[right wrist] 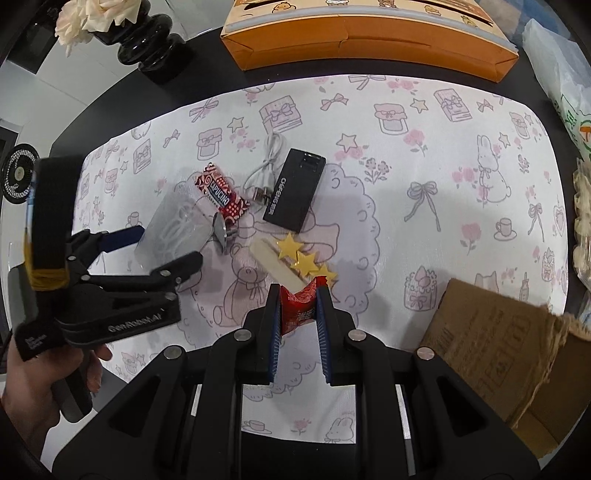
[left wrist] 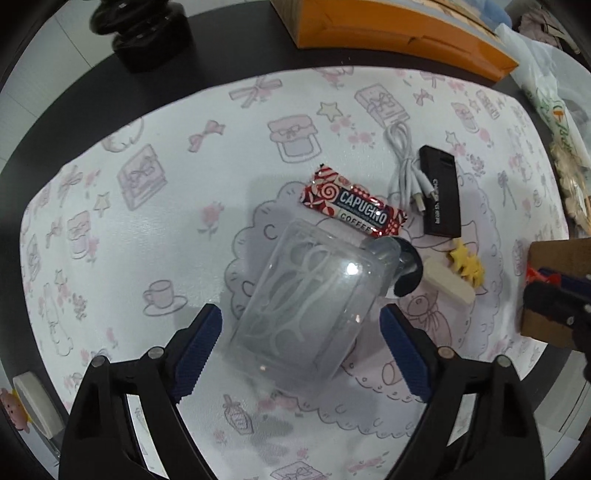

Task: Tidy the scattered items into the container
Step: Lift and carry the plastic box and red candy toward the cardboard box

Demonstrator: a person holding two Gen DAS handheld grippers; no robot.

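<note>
Your right gripper [right wrist: 298, 314] fingers are pinching a red packet [right wrist: 300, 308]; your left gripper [left wrist: 301, 332] fingers are spread, the clear plastic box [left wrist: 301, 310] between them, untouched.

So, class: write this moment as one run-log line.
left gripper: open, straddling clear plastic case | right gripper: shut on red packet | cardboard box: to the right | coffee candy: on mat

Dark table [right wrist: 110, 96] under a patterned cloth [right wrist: 424, 229], on it a coffee candy bar [right wrist: 223, 197], white cable [right wrist: 267, 162], black box [right wrist: 295, 190], clear case [left wrist: 299, 314], star clip [right wrist: 295, 260], perhaps hair clip, cardboard box [right wrist: 506, 343], orange box [right wrist: 369, 33], black vase [right wrist: 147, 44]
</note>
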